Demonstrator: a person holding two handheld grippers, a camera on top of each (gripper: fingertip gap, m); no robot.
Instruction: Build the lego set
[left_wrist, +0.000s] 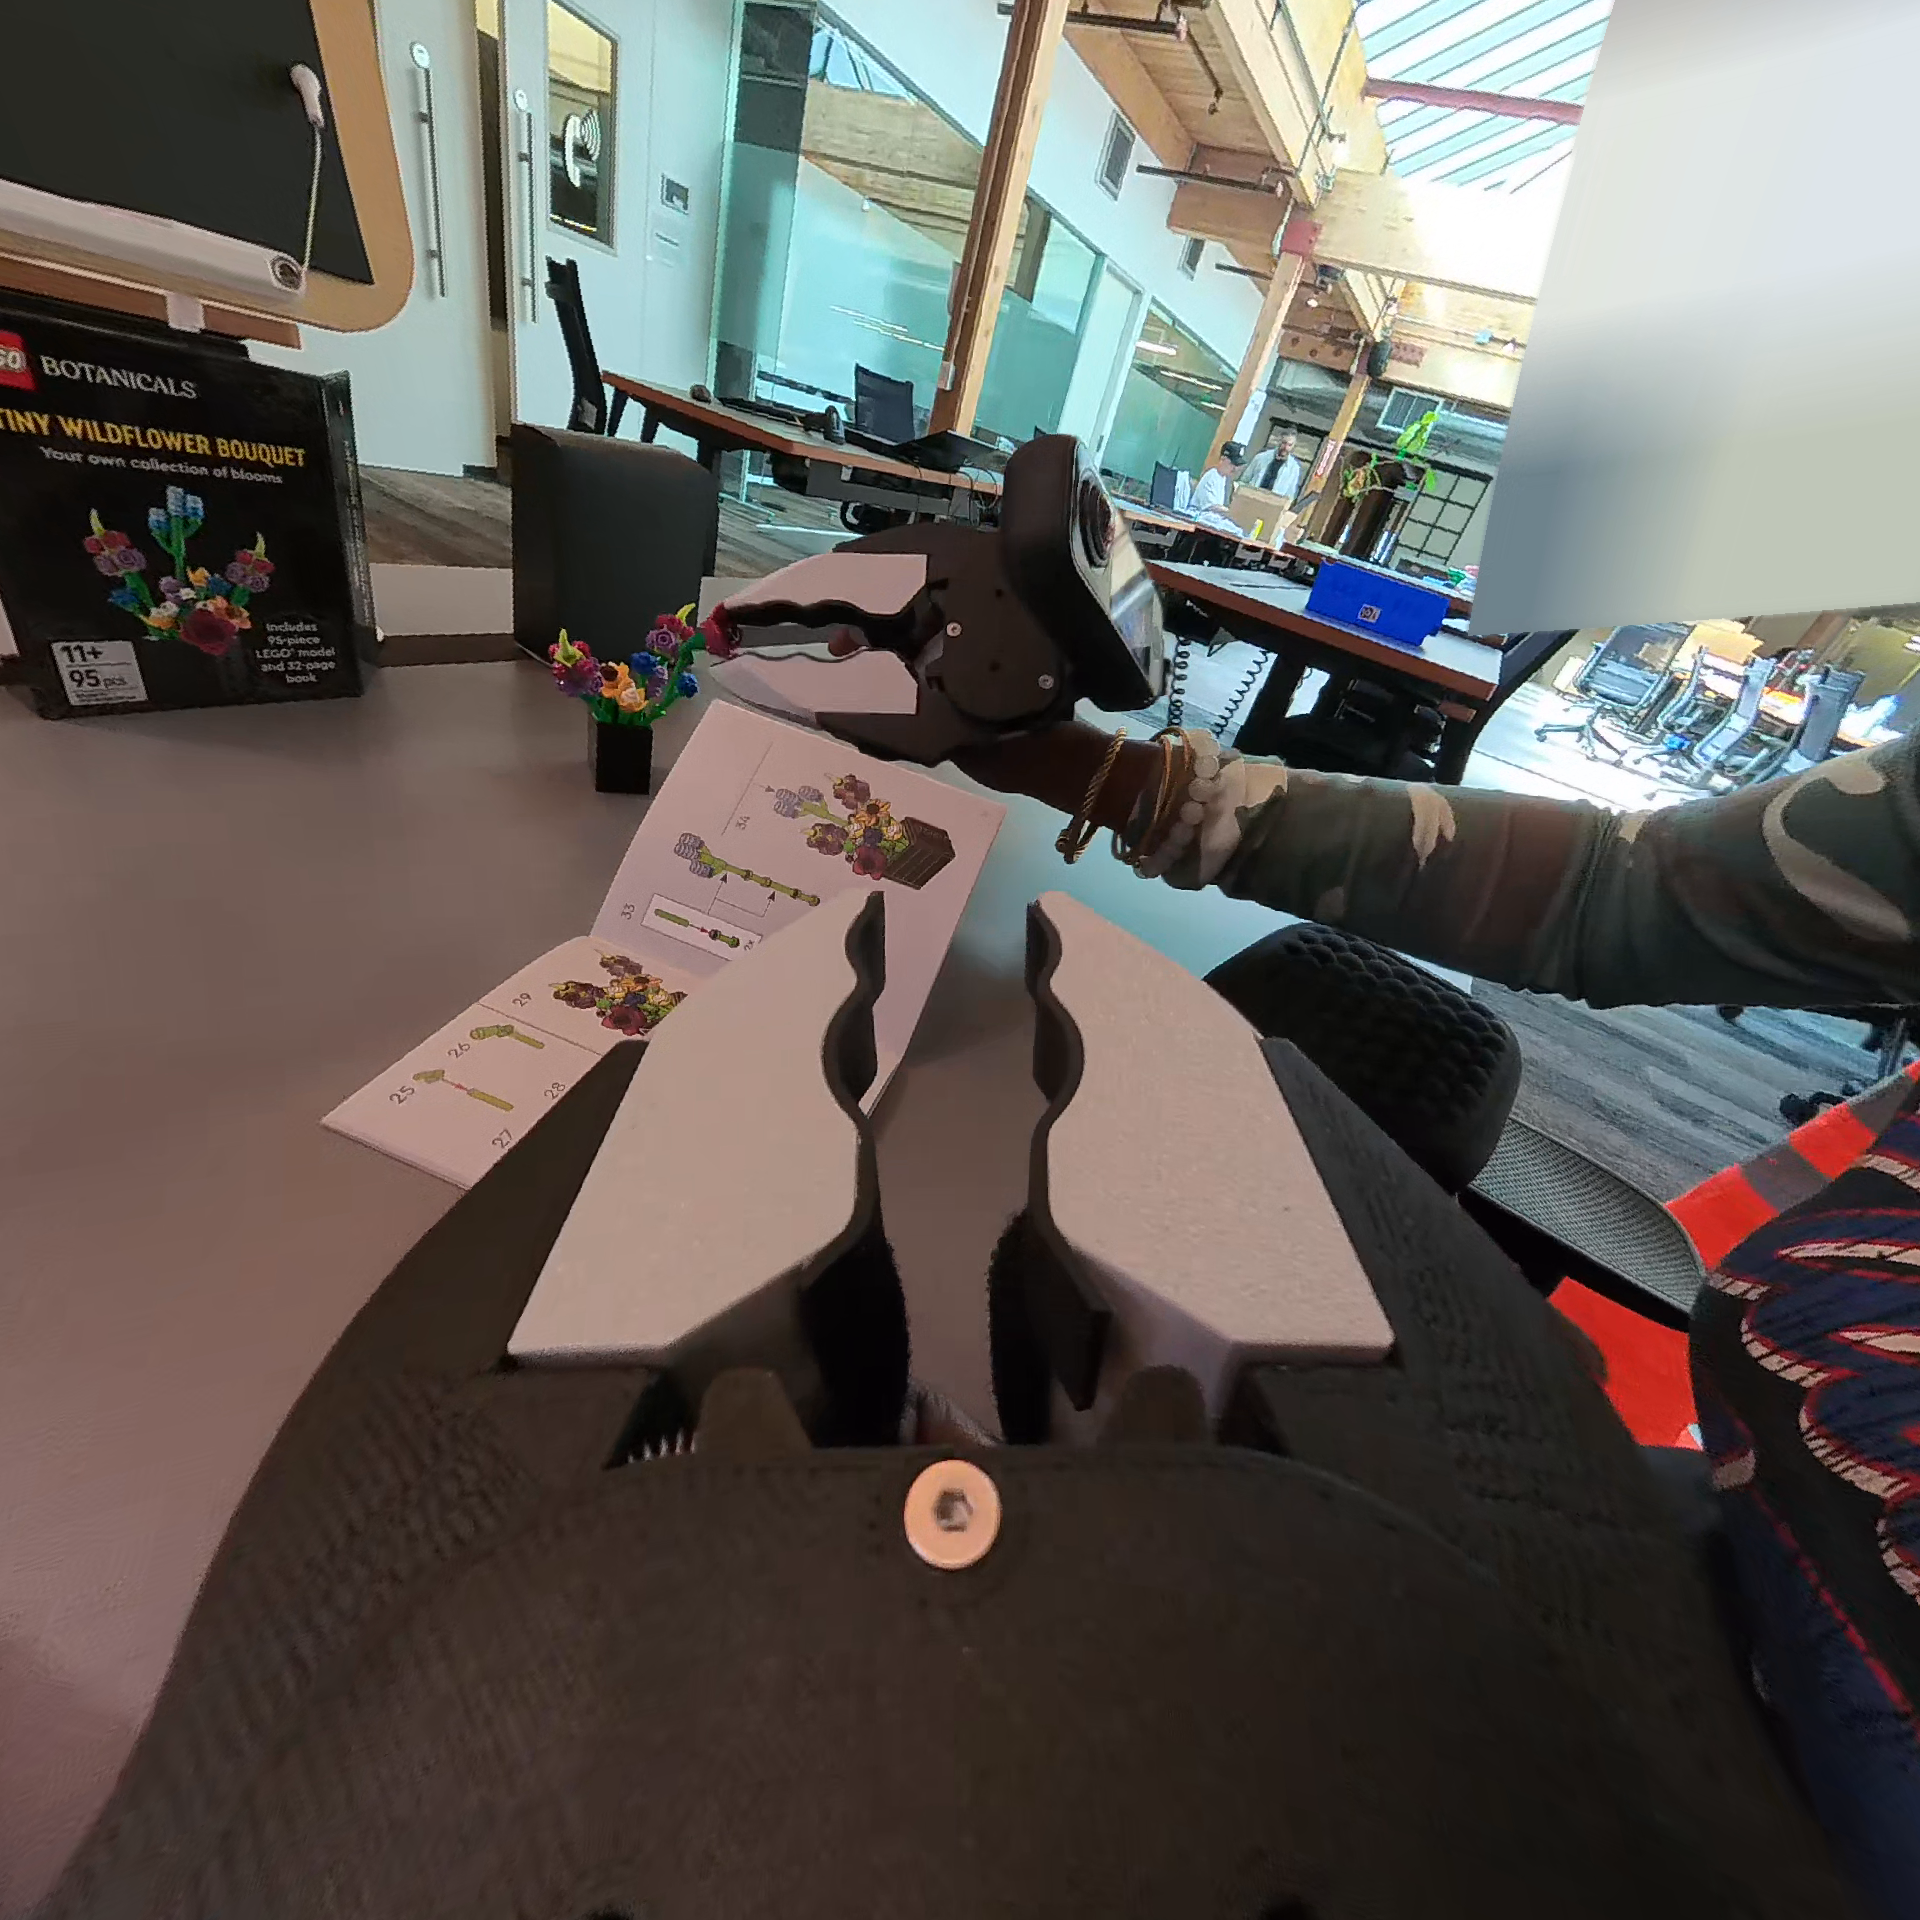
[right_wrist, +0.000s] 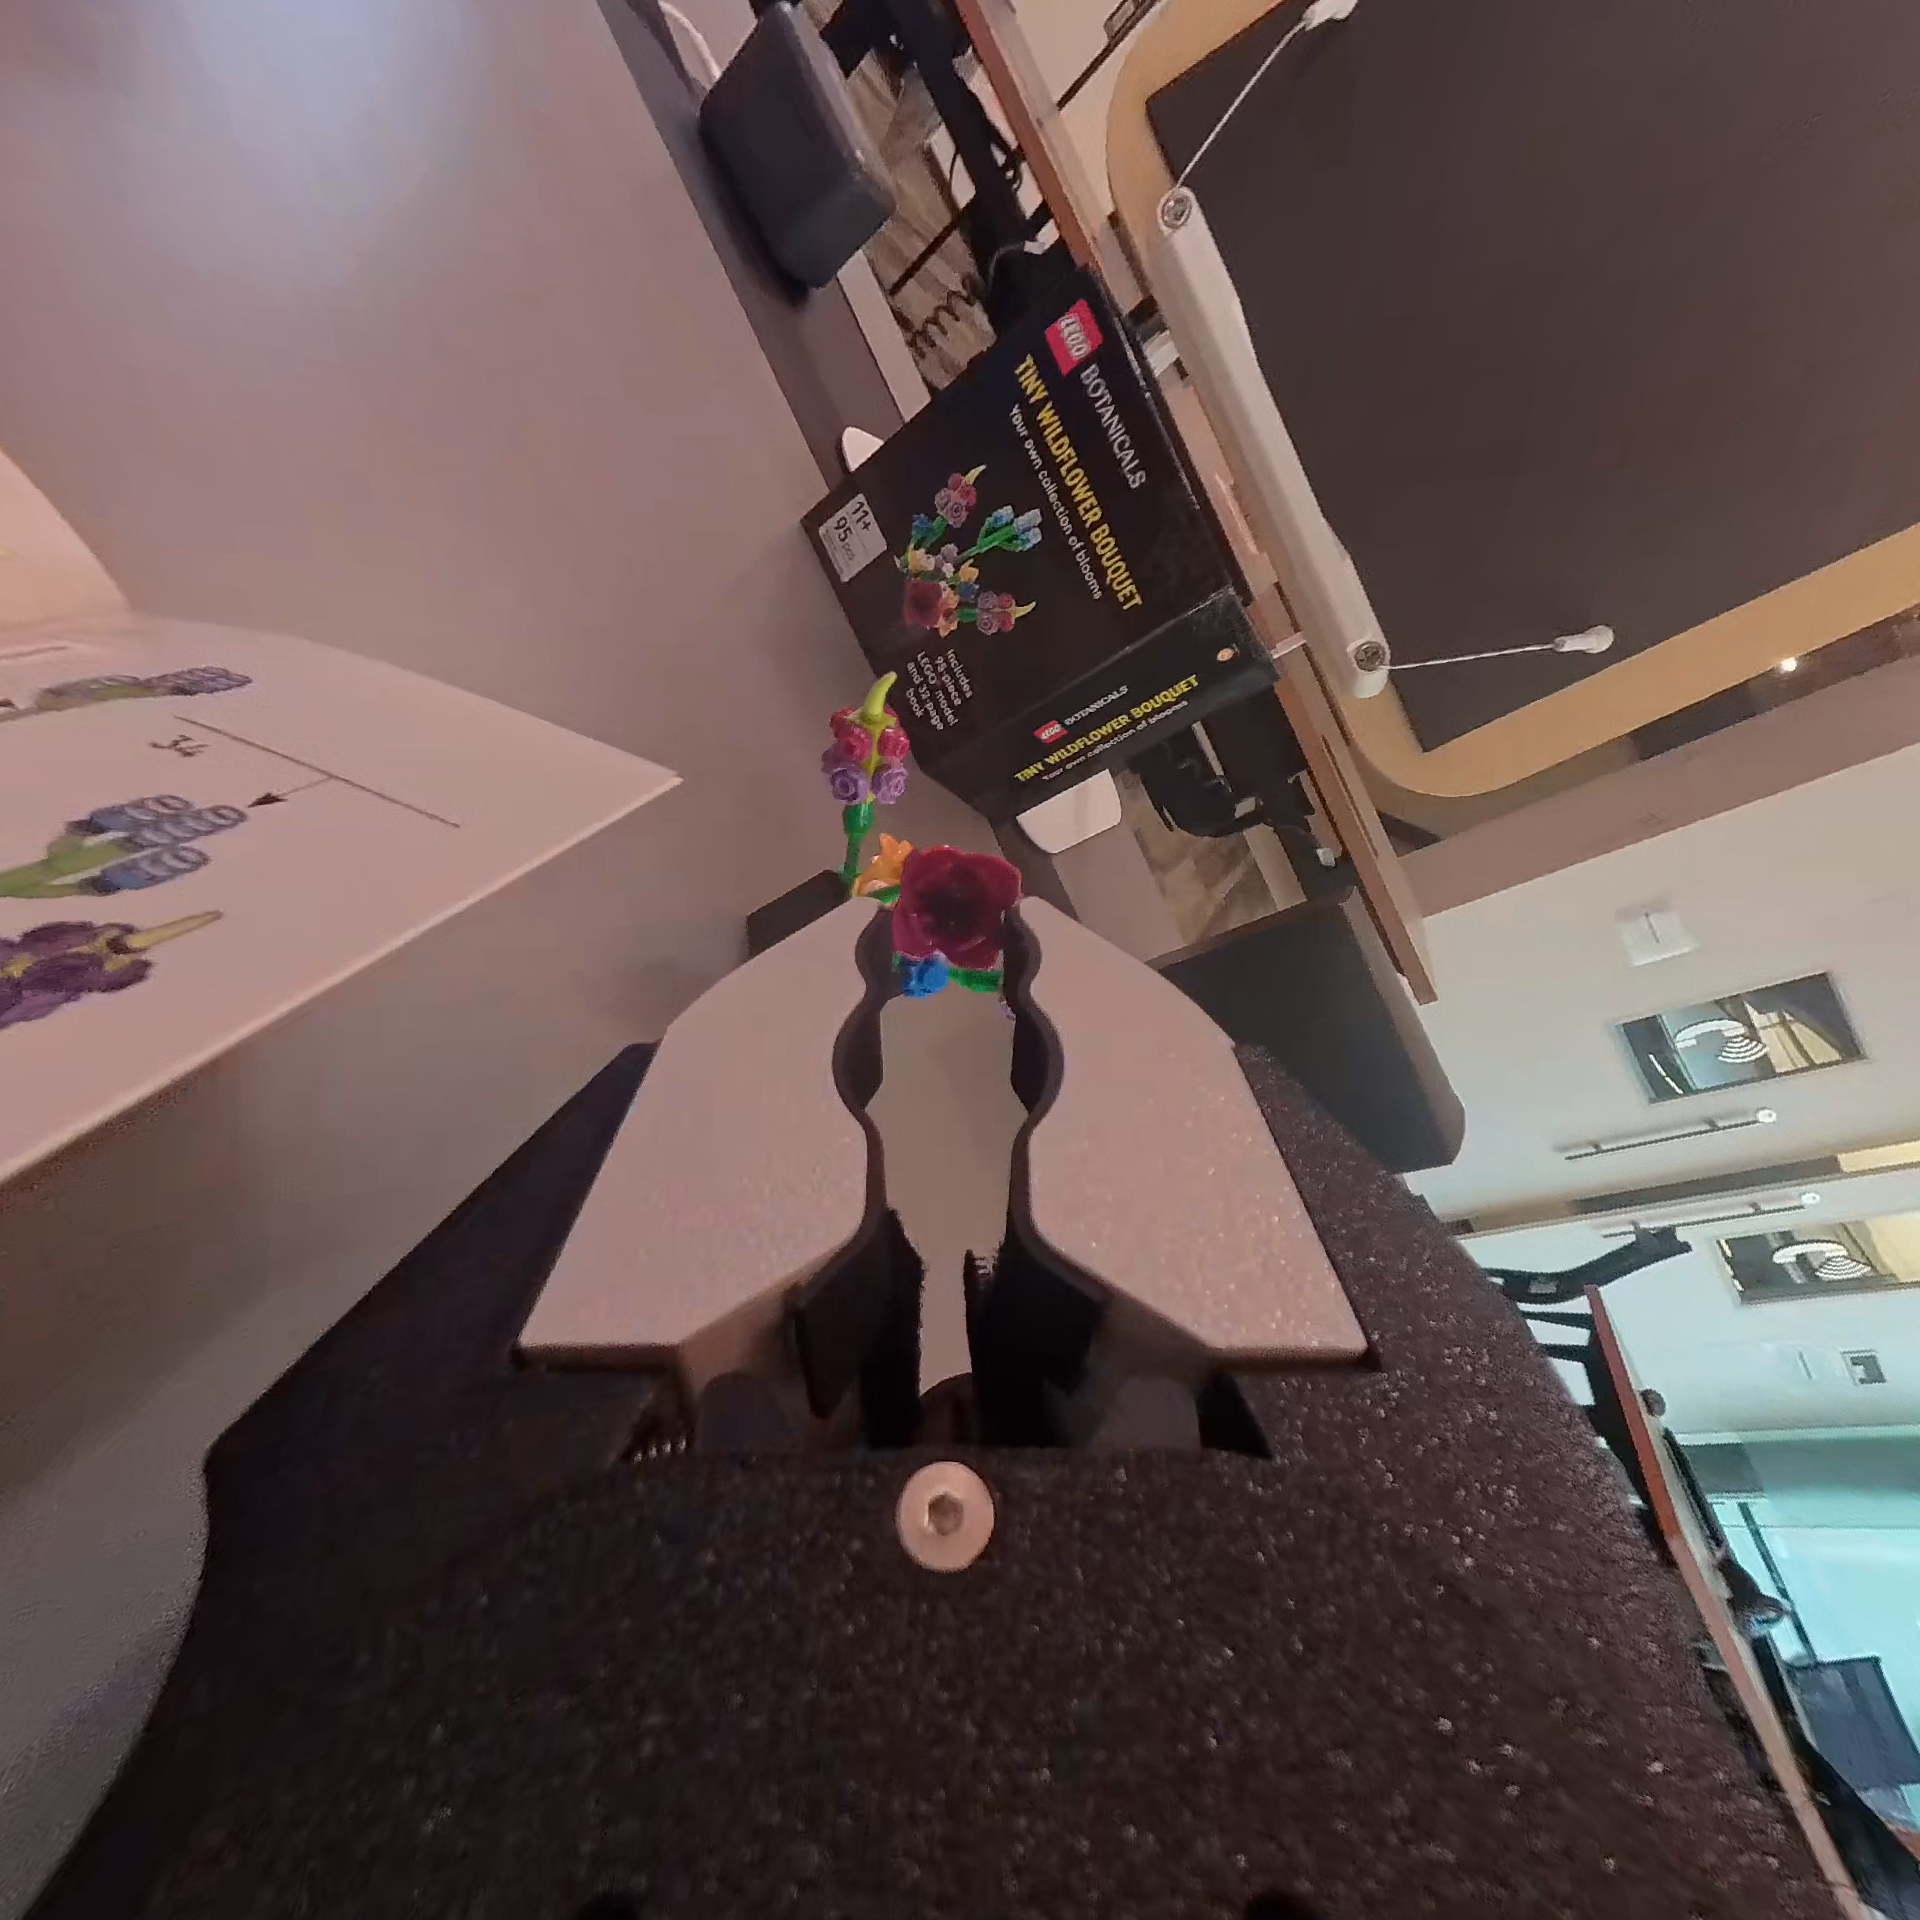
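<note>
A small lego flower bouquet (left_wrist: 623, 675) stands in a black pot (left_wrist: 623, 756) on the grey table (left_wrist: 208, 935). My right gripper (left_wrist: 727, 649) reaches it from the right, turned on its side, and is shut on a dark red flower (left_wrist: 717, 632) at the bouquet's right edge. In the right wrist view the dark red flower (right_wrist: 951, 904) sits between the fingertips of the right gripper (right_wrist: 945, 925), with a purple flower stem (right_wrist: 868, 758) behind it. My left gripper (left_wrist: 956, 914) is open and empty above the open instruction booklet (left_wrist: 790, 821), which also shows in the right wrist view (right_wrist: 312, 831).
The black set box (left_wrist: 177, 520) stands at the back left, also in the right wrist view (right_wrist: 1039, 561), in front of a wood-framed dark board (left_wrist: 177, 135). A black block (left_wrist: 608, 530) is behind the bouquet. A camouflage sleeve (left_wrist: 1558, 883) crosses from the right above a black chair back (left_wrist: 1382, 1029). One gripper's finger ends stand about 25 cm off the other's. The black pot (left_wrist: 623, 756) is about 7 cm from my right fingertips and 30 cm from my left.
</note>
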